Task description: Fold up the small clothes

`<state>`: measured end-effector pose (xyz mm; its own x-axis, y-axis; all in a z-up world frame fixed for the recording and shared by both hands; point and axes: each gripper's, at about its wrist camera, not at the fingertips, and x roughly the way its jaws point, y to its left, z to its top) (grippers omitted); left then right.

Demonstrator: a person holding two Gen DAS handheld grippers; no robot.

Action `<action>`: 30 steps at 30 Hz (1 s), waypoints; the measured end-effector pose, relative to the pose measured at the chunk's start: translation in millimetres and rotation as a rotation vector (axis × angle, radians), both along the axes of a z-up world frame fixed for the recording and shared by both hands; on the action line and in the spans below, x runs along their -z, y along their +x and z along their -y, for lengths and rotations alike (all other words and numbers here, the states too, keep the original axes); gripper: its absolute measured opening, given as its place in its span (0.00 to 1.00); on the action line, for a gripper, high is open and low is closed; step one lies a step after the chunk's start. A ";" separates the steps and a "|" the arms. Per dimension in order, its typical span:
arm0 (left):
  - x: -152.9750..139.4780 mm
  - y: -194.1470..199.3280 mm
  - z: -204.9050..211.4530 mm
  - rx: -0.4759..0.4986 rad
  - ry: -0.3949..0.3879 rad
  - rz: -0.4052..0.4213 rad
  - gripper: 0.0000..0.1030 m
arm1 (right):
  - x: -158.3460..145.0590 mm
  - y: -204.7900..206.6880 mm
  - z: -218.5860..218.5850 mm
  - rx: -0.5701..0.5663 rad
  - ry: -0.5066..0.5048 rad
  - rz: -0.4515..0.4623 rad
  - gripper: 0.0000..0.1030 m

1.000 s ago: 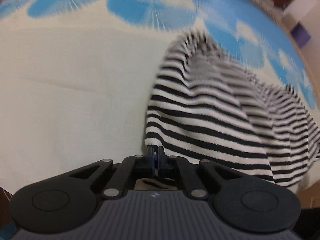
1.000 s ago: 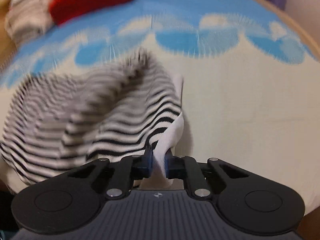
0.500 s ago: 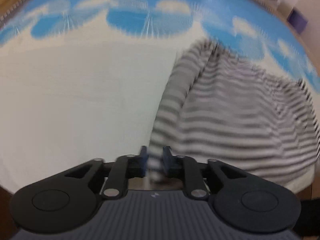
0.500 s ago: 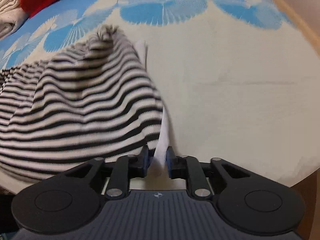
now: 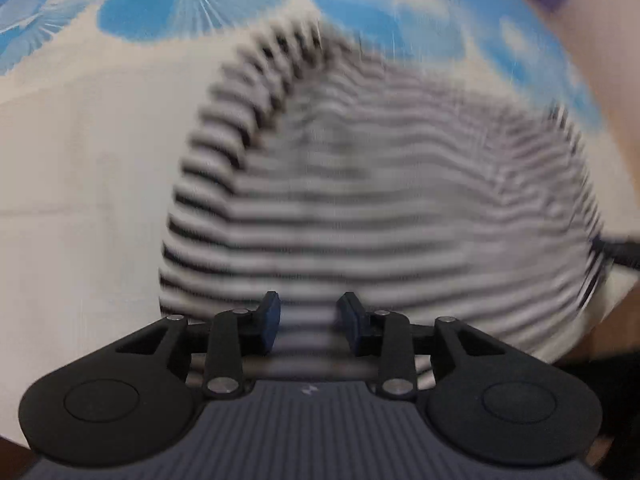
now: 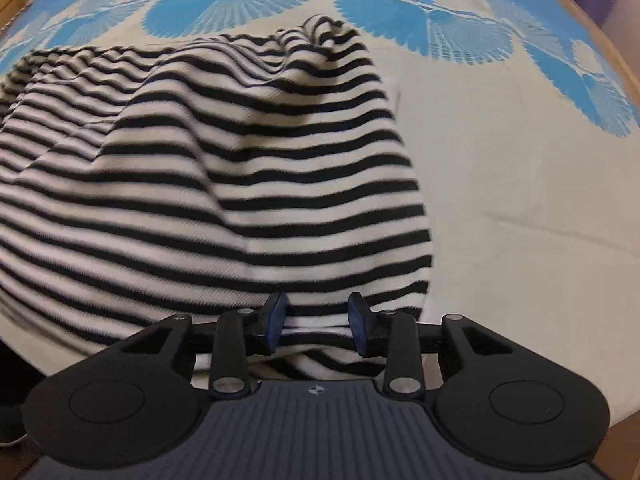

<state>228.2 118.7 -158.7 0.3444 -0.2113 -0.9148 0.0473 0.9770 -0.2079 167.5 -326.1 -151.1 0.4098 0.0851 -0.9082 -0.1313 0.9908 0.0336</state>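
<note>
From the left wrist, the left gripper [image 5: 308,312] had just been opening: a second earlier its blue pads pinched the hem of the black-and-white striped garment [image 5: 360,200], and now they stood apart with the blurred knit visible between them, unpressed. The garment lay humped on the cream tablecloth [image 5: 80,200] with its blue fan-shell border. From the right wrist, the right gripper [image 6: 318,318] had likewise just been opening, releasing the white edge it earlier clamped; its pads flanked the striped garment [image 6: 240,184], whose soft ribbed knit had settled in rumpled folds on the smooth tablecloth [image 6: 520,200]
</note>
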 end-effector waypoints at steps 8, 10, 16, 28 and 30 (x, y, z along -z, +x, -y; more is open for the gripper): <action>-33.9 30.3 -17.2 -0.184 0.008 0.240 0.48 | -46.9 25.4 -8.4 0.064 0.235 0.296 0.41; -29.6 43.9 -15.5 -0.197 0.062 0.257 0.72 | -42.7 41.2 -19.5 0.060 0.245 0.276 0.45; -2.5 71.1 -8.5 -0.136 0.196 0.213 0.69 | -15.4 78.6 -48.7 0.128 0.182 0.130 0.50; 18.2 97.5 -6.9 -0.260 0.257 0.148 0.40 | -19.2 105.1 -44.0 0.306 0.078 0.303 0.01; 20.7 97.9 -4.0 -0.250 0.267 0.108 0.43 | -3.1 112.3 -43.5 0.311 0.087 0.215 0.02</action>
